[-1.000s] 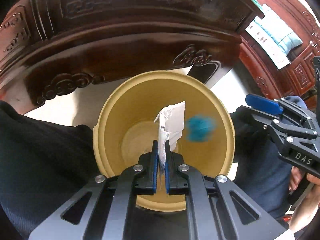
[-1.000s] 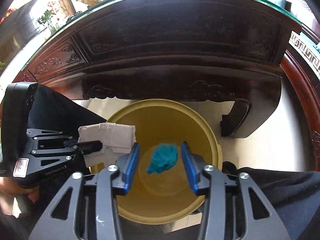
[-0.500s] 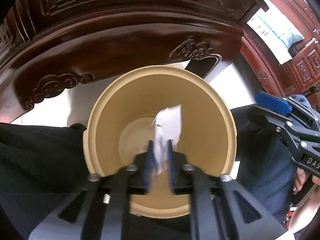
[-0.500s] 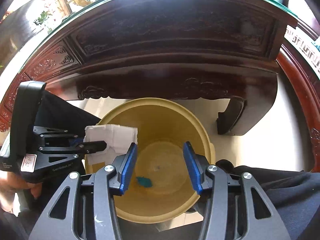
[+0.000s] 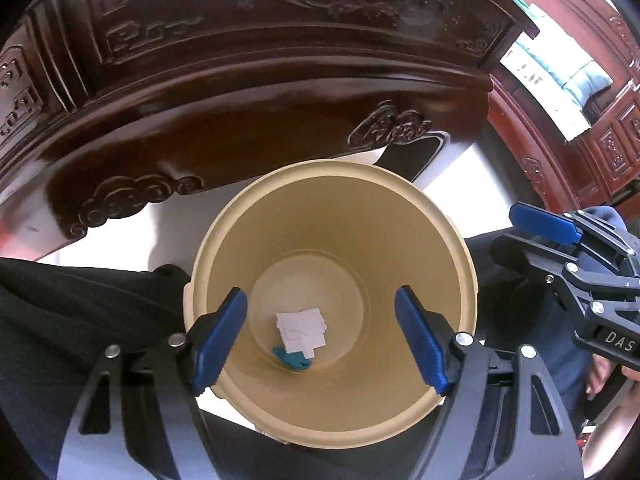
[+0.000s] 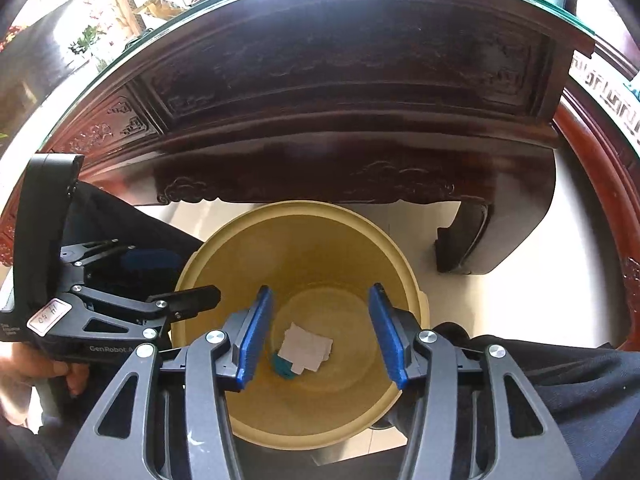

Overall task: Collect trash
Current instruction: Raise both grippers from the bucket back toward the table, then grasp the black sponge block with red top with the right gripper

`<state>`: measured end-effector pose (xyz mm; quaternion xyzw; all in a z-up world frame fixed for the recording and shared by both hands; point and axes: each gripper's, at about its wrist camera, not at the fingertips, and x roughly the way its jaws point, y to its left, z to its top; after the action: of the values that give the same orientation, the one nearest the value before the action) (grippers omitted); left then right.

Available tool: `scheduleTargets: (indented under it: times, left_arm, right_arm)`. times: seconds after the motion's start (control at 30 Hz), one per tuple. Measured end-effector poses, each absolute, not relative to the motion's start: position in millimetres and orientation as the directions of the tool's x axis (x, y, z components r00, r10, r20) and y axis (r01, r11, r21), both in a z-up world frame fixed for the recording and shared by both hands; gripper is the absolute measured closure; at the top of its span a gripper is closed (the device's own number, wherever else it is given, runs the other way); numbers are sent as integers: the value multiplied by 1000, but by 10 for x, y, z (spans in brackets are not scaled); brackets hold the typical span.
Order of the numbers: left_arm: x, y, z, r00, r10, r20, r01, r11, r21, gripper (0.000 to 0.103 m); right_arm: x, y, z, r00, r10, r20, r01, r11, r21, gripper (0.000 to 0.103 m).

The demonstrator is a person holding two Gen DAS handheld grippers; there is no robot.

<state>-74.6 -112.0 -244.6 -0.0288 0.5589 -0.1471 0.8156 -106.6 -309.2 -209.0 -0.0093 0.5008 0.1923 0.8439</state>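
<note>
Lying on the floor of the yellow bin [image 5: 332,248] are a white paper [image 5: 301,329] and, touching its 7 o'clock corner, a teal scrap [image 5: 291,358], partly under it. Both the left gripper [image 5: 320,338] and the right gripper [image 6: 322,336] hang above the bin's mouth with blue pads spread wide and nothing between them, the right one also showing at 3 o'clock in the left wrist view. At 12 o'clock a dark carved desk [image 6: 340,120] stands on pale floor [image 6: 560,208], red carved furniture [image 5: 580,148] curves along at 2 o'clock, and dark-trousered legs [image 5: 80,320] flank the bin.
</note>
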Motion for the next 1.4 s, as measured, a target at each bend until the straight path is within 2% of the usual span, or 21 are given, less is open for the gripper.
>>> scheduleTargets:
  times: [0.33, 0.53, 0.8, 0.93, 1.07, 1.13, 1.2, 1.4]
  left_arm:
    - [-760, -989, -2283, 397, -231, -888, 161, 970, -180, 28]
    - [-768, -766, -1769, 556, -183, -811, 105, 983, -150, 28]
    - [-551, -502, -1105, 694, -138, -706, 57, 989, -137, 27]
    - [-372, -418, -805, 750, -110, -653, 44, 992, -118, 24]
    - [-151, -343, -557, 780, -88, -620, 24, 994, -111, 22]
    - [-25, -309, -450, 794, -70, -604, 7, 994, -106, 20]
    - [57, -271, -356, 807, -45, -589, -14, 995, -95, 18]
    - [327, -76, -193, 830, 2, -557, -62, 994, -89, 12]
  right_arm:
    - [-1055, -3092, -2046, 432, 317, -844, -333, 926, 177, 54]
    - [-932, -3035, -1829, 450, 351, -821, -370, 910, 186, 54]
    - [-631, -2891, -1247, 533, 398, -746, -438, 885, 158, 54]
    - [-452, -2840, -899, 593, 415, -690, -447, 882, 147, 44]
    - [-227, -2809, -573, 651, 422, -631, -443, 886, 136, 29]
    - [-120, -2756, -450, 672, 424, -607, -439, 889, 134, 27]
    - [19, -2719, -353, 692, 414, -591, -427, 895, 128, 17]
    - [412, -2686, -245, 732, 394, -556, -404, 908, 112, 14]
